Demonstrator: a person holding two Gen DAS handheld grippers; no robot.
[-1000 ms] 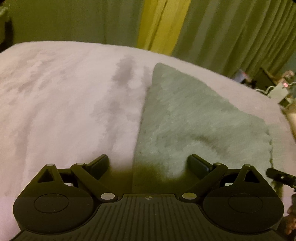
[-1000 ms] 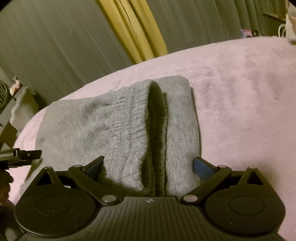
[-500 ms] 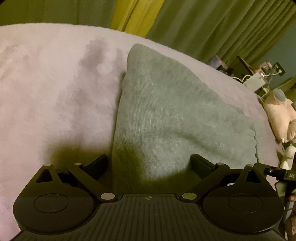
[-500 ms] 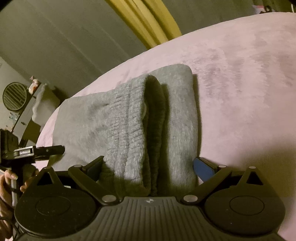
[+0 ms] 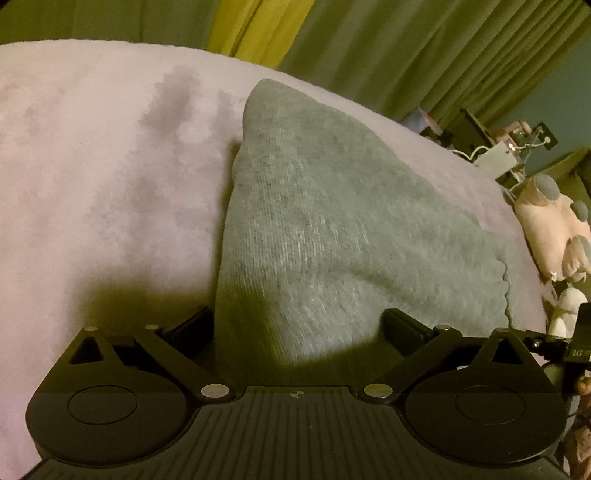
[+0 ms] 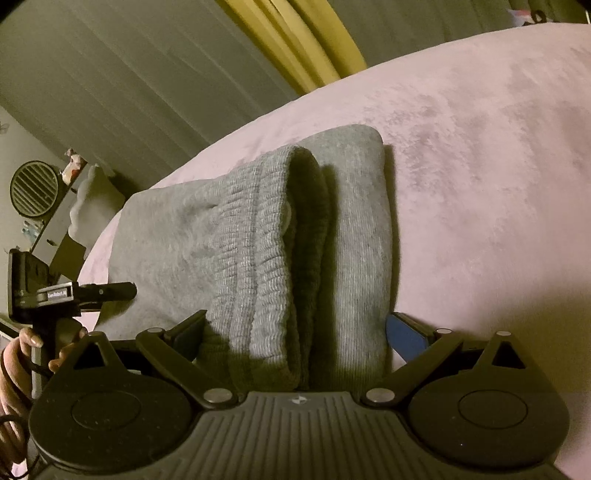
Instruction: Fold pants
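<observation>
Grey pants (image 5: pixel 332 229) lie folded on a pink blanket (image 5: pixel 92 184). My left gripper (image 5: pixel 297 325) is open and wide over their near corner. Its left finger is beside the folded edge and its right finger is over the cloth. In the right wrist view the ribbed waistband (image 6: pixel 258 240) and the layer beside it run between the fingers of my right gripper (image 6: pixel 295 328). That gripper is open too, and its pads flank the cloth without squeezing it. The left gripper's finger (image 6: pixel 107 291) reaches over the pants' far end. The right gripper's tip (image 5: pixel 546 339) shows at the right edge.
Green curtains (image 5: pixel 406 55) with a yellow strip (image 5: pixel 258 29) hang behind the bed. A plush toy (image 5: pixel 554 229), a white box (image 5: pixel 496 158) and cables sit past the bed's right side. A round vent (image 6: pixel 33 188) stands to the left, above a hand (image 6: pixel 22 350).
Both grippers have tipped down and come closer to the pants. The cloth now fills more of each view, and the left gripper has come further into the right wrist view.
</observation>
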